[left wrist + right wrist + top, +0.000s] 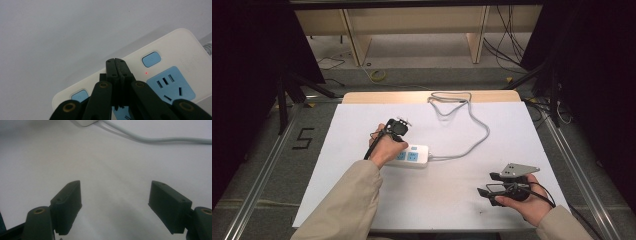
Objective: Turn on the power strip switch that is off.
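A white power strip with blue sockets lies left of centre on the white table. Its grey cable loops off toward the far edge. My left gripper points down onto the strip, and a hand covers the strip's left end. In the left gripper view its jaws are shut with nothing between them. The tips lie over the strip's white face, between two blue switches, beside a small red light; contact cannot be told. My right gripper rests at the front right, open and empty.
The strip's cable crosses the far part of the right gripper view. A blue socket sits right of the left jaws. Metal rails flank the table, a wooden frame stands behind it, and loose cables lie on the floor.
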`<state>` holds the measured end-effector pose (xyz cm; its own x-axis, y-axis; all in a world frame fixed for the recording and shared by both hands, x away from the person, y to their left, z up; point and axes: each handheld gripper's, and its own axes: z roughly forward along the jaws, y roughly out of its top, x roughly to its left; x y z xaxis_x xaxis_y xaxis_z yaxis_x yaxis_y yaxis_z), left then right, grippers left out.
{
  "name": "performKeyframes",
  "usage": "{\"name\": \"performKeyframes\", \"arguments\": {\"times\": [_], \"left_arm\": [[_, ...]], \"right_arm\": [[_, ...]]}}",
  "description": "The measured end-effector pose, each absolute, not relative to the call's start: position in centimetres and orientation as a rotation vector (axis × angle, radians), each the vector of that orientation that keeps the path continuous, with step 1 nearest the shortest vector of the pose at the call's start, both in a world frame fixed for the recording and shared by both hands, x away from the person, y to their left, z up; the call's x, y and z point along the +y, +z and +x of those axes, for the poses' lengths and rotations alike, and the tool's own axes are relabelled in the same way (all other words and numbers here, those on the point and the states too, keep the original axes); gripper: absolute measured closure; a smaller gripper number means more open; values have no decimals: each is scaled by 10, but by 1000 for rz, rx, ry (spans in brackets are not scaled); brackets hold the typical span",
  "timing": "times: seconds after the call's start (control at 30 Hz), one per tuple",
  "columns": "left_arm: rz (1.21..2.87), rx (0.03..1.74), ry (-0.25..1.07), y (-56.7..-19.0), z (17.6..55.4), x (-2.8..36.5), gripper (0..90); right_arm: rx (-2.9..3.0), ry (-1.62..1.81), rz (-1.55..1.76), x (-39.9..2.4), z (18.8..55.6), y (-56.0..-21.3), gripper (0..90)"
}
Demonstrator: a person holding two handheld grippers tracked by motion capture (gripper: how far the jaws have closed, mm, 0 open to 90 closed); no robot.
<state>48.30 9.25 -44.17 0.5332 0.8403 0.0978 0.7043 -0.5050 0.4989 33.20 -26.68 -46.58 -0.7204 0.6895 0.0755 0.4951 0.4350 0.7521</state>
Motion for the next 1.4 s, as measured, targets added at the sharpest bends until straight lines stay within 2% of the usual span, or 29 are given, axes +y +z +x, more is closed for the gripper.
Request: {"name": "performKeyframes", "arguments": {"times": [0.07, 0.17, 0.33, 0.53, 0.6, 0.73, 0.8, 1.4], "left_arm": [[2364, 1273, 484, -440, 482, 94, 823], [2330, 1268, 508, -433, 480, 99, 789], [2288, 1260, 494, -427, 476, 104, 677], [2175, 1248, 363, -419, 474, 112, 573], [2169, 1242, 369, -418, 472, 113, 541], [2168, 1200, 377, -417, 467, 116, 447], [2191, 1120, 382, -417, 464, 117, 393], [2189, 944, 468, -418, 421, 133, 245]], "right_arm": [[2442, 1162, 1035, -267, 332, -466, 265], [2442, 1162, 1035, -267, 332, -466, 265], [2445, 1158, 1031, -267, 332, -466, 265], [2447, 1156, 1028, -267, 332, -466, 265], [2446, 1156, 1028, -268, 332, -466, 265], [2446, 1157, 1031, -267, 332, -466, 266], [2445, 1157, 1030, -267, 332, -466, 265], [2448, 1155, 1028, -267, 332, -466, 265]]}}
